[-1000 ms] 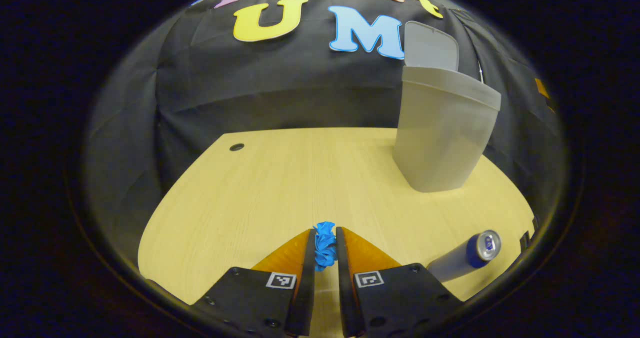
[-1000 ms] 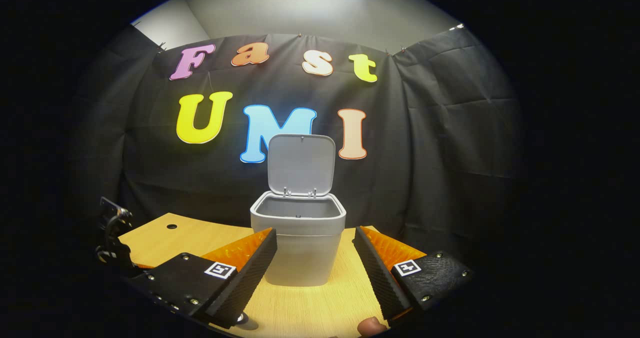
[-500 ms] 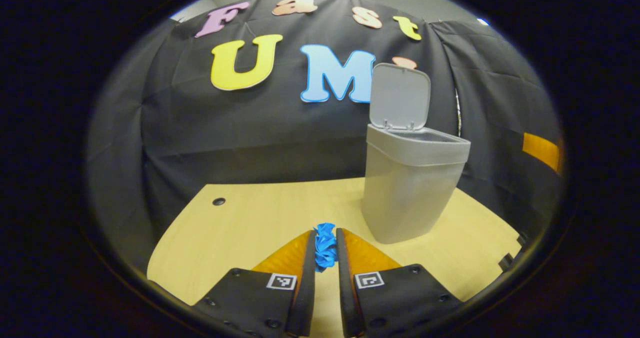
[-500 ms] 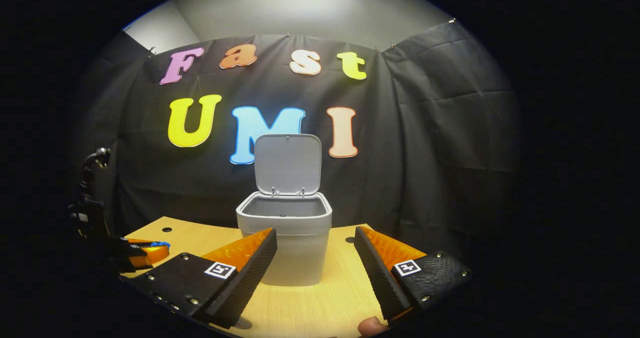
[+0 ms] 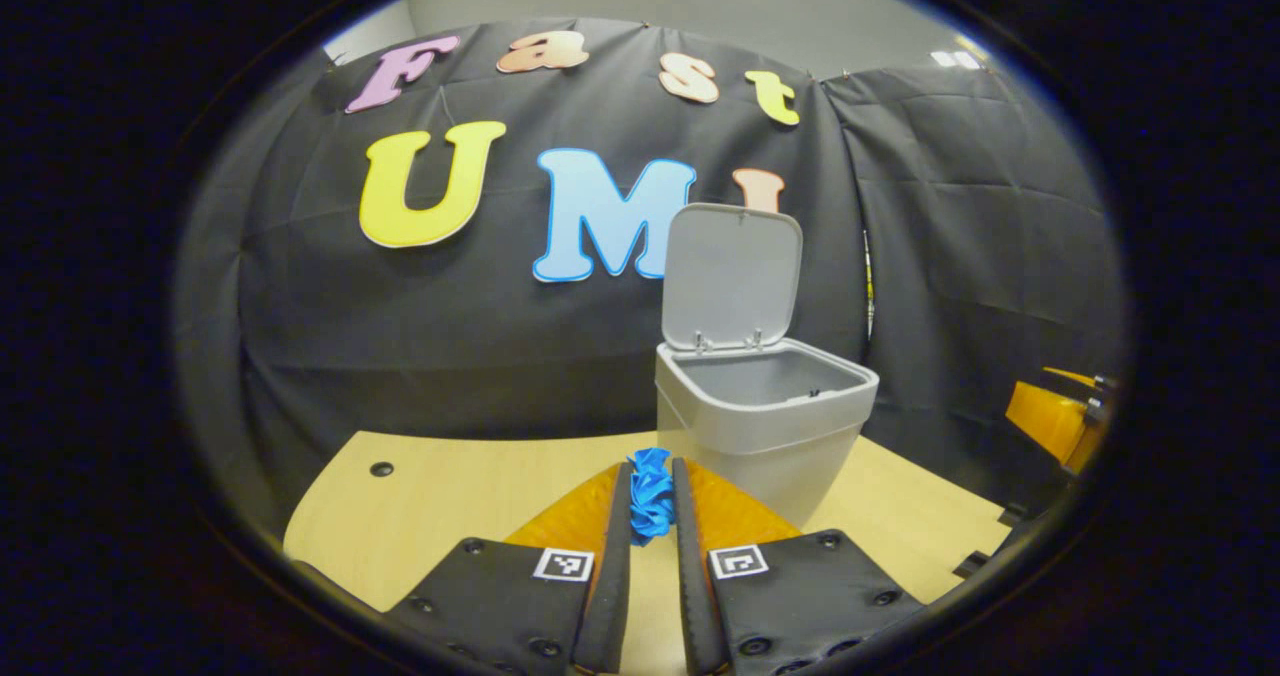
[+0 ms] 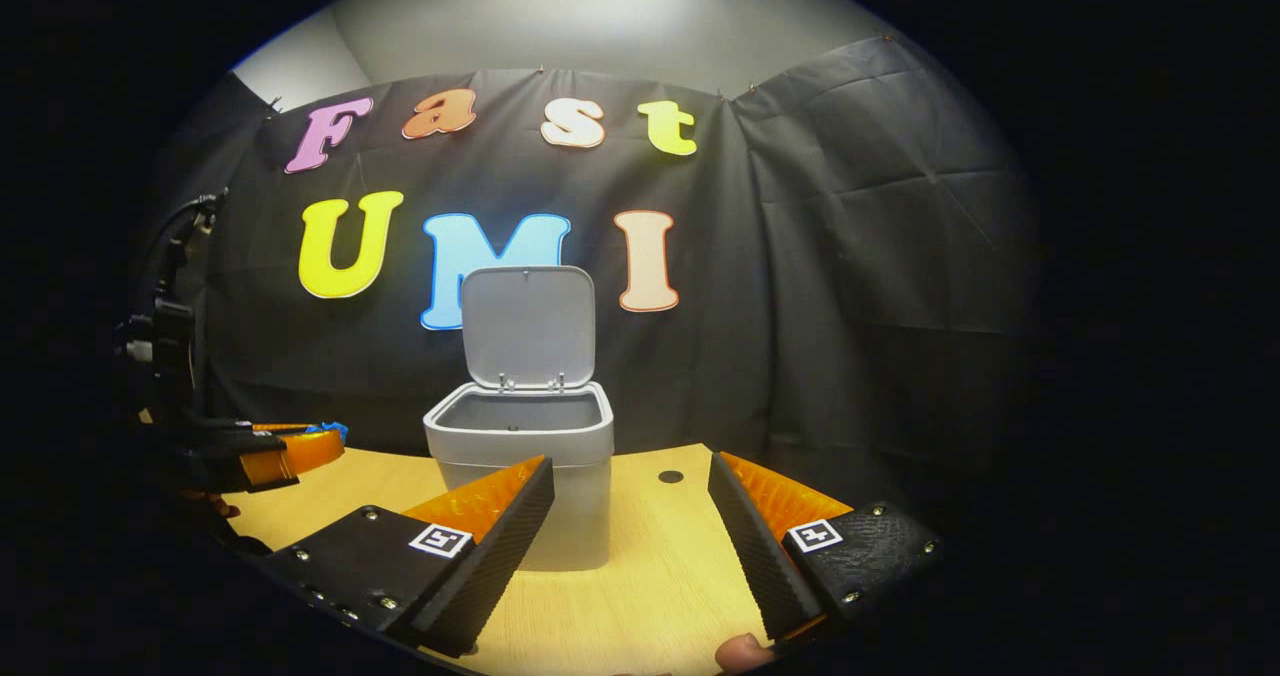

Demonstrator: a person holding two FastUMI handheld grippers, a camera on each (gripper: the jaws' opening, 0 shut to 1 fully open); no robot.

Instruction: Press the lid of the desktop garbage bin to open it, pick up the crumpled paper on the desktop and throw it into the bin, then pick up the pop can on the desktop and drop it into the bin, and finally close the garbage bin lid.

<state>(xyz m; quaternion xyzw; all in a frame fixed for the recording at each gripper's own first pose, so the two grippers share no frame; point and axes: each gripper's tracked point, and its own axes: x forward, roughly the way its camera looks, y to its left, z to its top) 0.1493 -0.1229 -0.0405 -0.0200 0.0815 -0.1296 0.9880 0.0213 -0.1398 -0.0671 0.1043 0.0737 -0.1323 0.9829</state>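
Both tongs differ: left point(image 5: 651, 476) pinches paper point(image 5: 651, 491), right point(image 6: 630, 476) gapes; bin point(image 6: 520, 436) seemingly empty.

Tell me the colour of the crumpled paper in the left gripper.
Bright blue. The crumpled paper shows best in the left gripper view, pinched by the left gripper.

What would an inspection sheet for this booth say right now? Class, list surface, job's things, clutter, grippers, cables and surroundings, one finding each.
Surface: light wooden desktop with a small round hole.
Job's things: grey garbage bin stands upright, its lid raised behind the opening; blue crumpled paper is held above the desktop, short of the bin.
Clutter: nothing seen.
Grippers: left gripper is shut on the crumpled paper; right gripper is open, holding nothing, with the bin beyond it.
Cables: a dark cable loops above the left gripper in the right gripper view.
Surroundings: black cloth wall, grey wall above it.
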